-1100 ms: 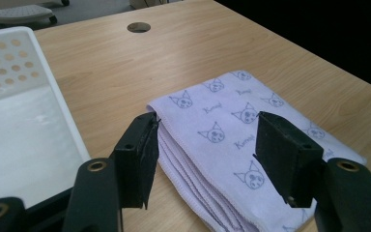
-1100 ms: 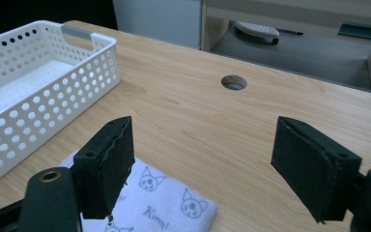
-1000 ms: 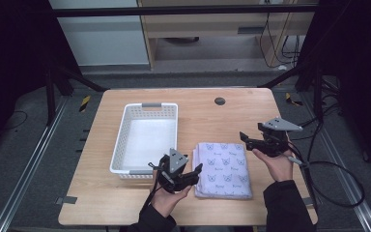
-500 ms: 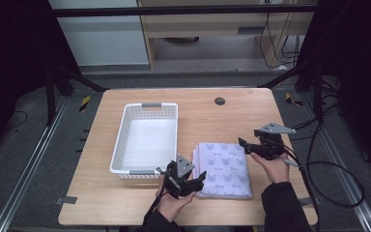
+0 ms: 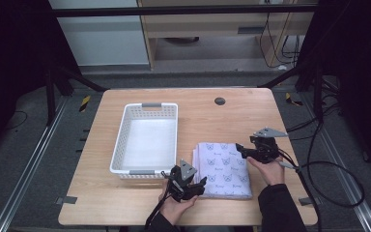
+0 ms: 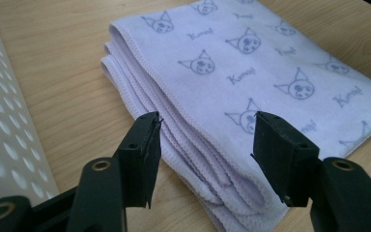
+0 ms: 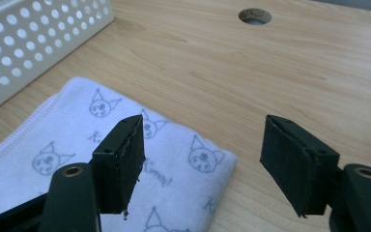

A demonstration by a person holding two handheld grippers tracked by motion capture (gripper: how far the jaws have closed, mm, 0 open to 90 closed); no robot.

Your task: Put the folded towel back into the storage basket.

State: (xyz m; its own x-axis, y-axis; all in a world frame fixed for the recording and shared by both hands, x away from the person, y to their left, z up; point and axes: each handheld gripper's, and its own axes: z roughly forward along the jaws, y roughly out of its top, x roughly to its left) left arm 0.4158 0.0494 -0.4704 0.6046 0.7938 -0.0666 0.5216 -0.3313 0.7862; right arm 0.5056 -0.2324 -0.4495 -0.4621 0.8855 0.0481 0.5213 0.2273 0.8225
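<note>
A: Where's the towel (image 5: 223, 169)?

B: Folded flat on the table (image 5: 232, 116), near edge, just right of the basket (image 5: 147, 137).

A: Grippers?

B: Both spread, nothing in them. Left gripper (image 6: 205, 145) sits at the towel's near-left corner, jaws either side of the layered edge. Right gripper (image 7: 200, 154) hangs over the far-right corner.

A: Tips?

B: Prob. a two-corner lift. Go low, catch all layers w/ the left, else it unfolds.

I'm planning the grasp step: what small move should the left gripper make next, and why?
Probably ease the left gripper forward and down, then close on the folded towel's layered edge. Its jaws are open and straddle that edge without touching it, and the right gripper is also open at the far corner.
</note>
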